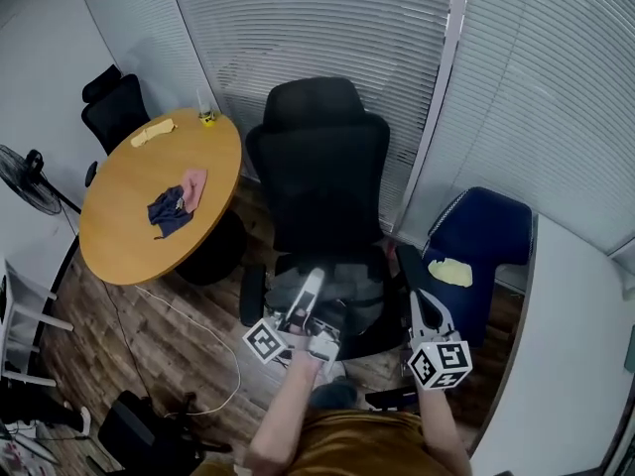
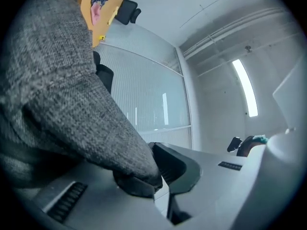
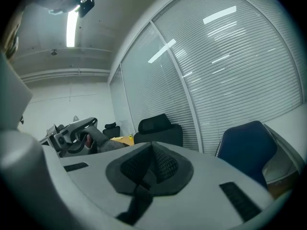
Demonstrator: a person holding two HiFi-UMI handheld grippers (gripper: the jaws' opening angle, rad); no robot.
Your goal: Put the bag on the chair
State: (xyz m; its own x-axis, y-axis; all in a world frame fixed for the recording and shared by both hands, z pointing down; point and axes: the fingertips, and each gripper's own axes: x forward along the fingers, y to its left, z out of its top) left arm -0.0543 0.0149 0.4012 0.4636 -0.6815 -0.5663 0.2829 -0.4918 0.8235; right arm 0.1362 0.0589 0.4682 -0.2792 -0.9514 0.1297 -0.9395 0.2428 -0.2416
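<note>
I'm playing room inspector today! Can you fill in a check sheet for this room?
Surface: black chair, seat partly covered.
Job's things: grey bag at the chair's seat.
Clutter: blue cloth and pink cloth on round table; yellow cloth on blue chair.
Grippers: left gripper shut on the grey bag; right gripper shut, empty.
Cables: white cable on the floor.
Surroundings: window blinds, fan.

A: Right gripper?
B: Bottom centre, jaws pressed together, nothing between them.
A: Behind it?
B: Black office chair mid-frame. Blue chair at the right. Blinds across the upper right.
A: Left side?
B: Left gripper at mid-left, with the grey bag at its jaws. Ceiling light in the upper left.
</note>
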